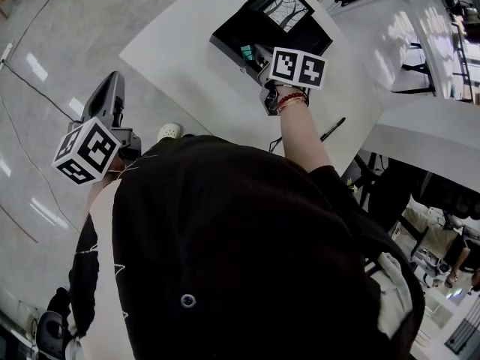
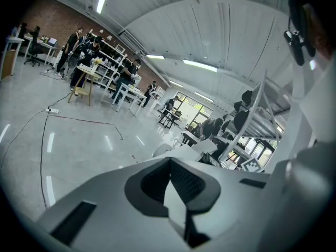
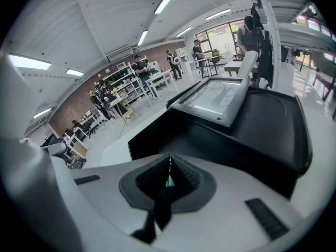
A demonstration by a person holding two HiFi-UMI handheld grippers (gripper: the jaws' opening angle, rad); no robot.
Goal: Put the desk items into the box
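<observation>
Right gripper view is showing a thin teal item (image 3: 169, 181) being pinched by the right gripper (image 3: 169, 173) at the near wall of the box (image 3: 273, 125). A frame (image 3: 215, 96) is lying inside the box. A pen (image 1: 332, 129) is resting on the desk (image 1: 187, 73). The left gripper (image 2: 169, 164) is hanging beside the desk over the floor, jaws pressed together on nothing.

Bright ceiling strip lights (image 2: 199, 64) throw glare streaks on the glossy floor (image 1: 37, 66); fisheye bending and dark vignetting ring both gripper views.
</observation>
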